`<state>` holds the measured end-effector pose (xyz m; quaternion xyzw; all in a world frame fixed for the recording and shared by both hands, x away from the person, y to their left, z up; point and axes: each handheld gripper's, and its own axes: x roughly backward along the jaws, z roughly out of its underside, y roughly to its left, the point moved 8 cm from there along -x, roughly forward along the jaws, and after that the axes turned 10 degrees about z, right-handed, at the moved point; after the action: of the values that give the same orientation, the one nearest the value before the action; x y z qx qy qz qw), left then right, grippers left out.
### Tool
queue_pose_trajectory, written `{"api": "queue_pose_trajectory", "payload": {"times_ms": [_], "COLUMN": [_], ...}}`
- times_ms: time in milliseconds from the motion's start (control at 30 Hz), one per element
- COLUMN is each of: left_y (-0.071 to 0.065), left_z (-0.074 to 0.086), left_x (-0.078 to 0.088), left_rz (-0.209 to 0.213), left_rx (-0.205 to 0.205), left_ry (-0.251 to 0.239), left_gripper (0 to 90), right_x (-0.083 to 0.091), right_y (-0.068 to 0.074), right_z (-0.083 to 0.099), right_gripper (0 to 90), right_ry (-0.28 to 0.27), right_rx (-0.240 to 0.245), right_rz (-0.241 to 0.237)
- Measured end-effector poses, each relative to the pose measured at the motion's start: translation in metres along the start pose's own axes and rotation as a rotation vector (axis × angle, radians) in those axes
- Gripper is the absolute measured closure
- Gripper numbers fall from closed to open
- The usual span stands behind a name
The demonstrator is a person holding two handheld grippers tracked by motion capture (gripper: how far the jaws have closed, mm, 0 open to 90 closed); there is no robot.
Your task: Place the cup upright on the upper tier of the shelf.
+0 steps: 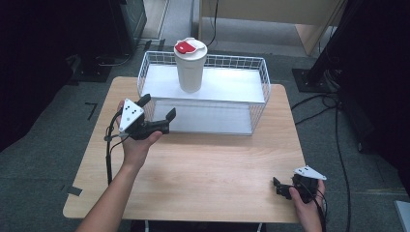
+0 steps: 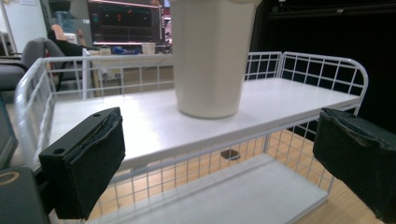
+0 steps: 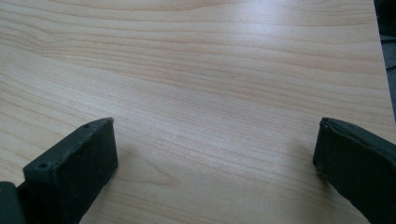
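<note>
My left gripper [image 1: 158, 108] has its jaws spread wide with nothing between them, held just in front of the near wall of the white wire basket [image 1: 258, 72], pointing level at it; my left hand [image 1: 136, 145] grips it from below, forearm stretched in from the table's near edge. In the left gripper view the cream cup [image 2: 210, 56] stands upright on the basket's upper white shelf, well apart from the pads, and its top is cut off by the frame edge; the red-and-white lid [image 1: 190, 47] shows from the high view. My right gripper [image 1: 283, 187] lies low near the table's [image 1: 208, 169] right front corner, jaws also apart over bare wood, its body partly hidden by my right hand [image 1: 309, 203], whose wrist is cut off at the bottom.
</note>
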<state>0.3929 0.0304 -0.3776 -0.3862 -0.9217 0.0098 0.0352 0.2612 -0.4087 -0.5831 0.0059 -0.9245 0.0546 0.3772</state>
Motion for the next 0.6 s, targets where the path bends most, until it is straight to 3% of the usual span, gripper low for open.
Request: {"api": "queue_pose_trajectory", "payload": {"times_ms": [600], "left_y": [0.016], "left_z": [0.042], "left_x": [0.047], "left_rz": [-0.048], "left_rx": [0.026], "left_ry": [0.054], "left_gripper": [1.6], "right_x": [0.0], "right_y": [0.0], "right_z": [0.0], "right_gripper": [0.0], "right_ry": [-0.001], "right_rx": [0.001], "right_rz": [0.0]}}
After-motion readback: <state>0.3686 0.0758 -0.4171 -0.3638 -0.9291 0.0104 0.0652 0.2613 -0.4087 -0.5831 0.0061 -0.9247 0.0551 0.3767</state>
